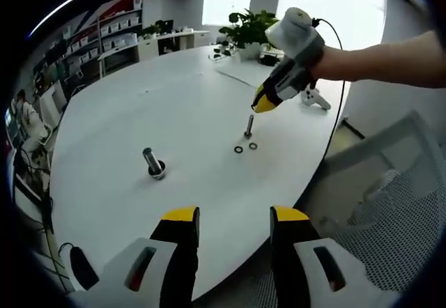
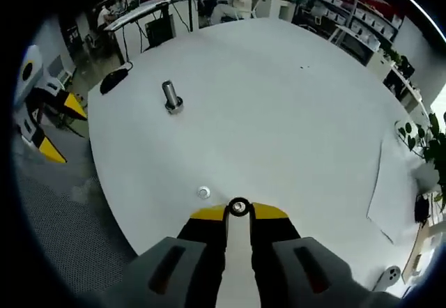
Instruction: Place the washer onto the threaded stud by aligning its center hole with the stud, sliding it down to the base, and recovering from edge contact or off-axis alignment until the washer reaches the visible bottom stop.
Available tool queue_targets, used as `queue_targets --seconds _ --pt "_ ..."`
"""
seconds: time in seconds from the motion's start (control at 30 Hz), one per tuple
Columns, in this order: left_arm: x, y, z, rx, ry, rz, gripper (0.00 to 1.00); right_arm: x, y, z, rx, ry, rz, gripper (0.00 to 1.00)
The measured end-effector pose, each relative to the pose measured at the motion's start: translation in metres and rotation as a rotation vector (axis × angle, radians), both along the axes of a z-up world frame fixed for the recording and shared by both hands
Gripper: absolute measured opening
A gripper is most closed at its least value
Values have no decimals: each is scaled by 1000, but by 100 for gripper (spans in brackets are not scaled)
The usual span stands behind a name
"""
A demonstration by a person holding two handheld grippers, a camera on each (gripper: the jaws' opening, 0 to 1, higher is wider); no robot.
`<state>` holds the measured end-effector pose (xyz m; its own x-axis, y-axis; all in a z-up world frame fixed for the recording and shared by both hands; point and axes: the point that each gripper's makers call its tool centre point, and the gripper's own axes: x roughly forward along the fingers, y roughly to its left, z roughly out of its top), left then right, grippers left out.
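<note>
In the left gripper view, a thin threaded stud (image 1: 249,126) stands up on the white table (image 1: 174,106), with two small washers (image 1: 245,148) lying flat just beside it. The left gripper (image 1: 231,221) is wide open, holding nothing.

In the right gripper view, the right gripper (image 2: 238,214) pinches a washer (image 2: 238,208) at its yellow tips.

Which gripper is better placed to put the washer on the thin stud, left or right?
Right. The right gripper hovers directly over the thin stud, apparently shut on a washer. The left gripper sits open at the table's edge, well away.
</note>
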<state>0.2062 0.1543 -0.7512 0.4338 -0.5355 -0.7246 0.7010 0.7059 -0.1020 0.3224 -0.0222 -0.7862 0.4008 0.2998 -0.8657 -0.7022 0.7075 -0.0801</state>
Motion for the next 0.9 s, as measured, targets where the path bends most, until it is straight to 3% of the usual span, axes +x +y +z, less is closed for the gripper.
queue_targets --seconds 0.9 --pt "0 1 -1 5 1 0 39 1 0 -28 -65 60 46 14"
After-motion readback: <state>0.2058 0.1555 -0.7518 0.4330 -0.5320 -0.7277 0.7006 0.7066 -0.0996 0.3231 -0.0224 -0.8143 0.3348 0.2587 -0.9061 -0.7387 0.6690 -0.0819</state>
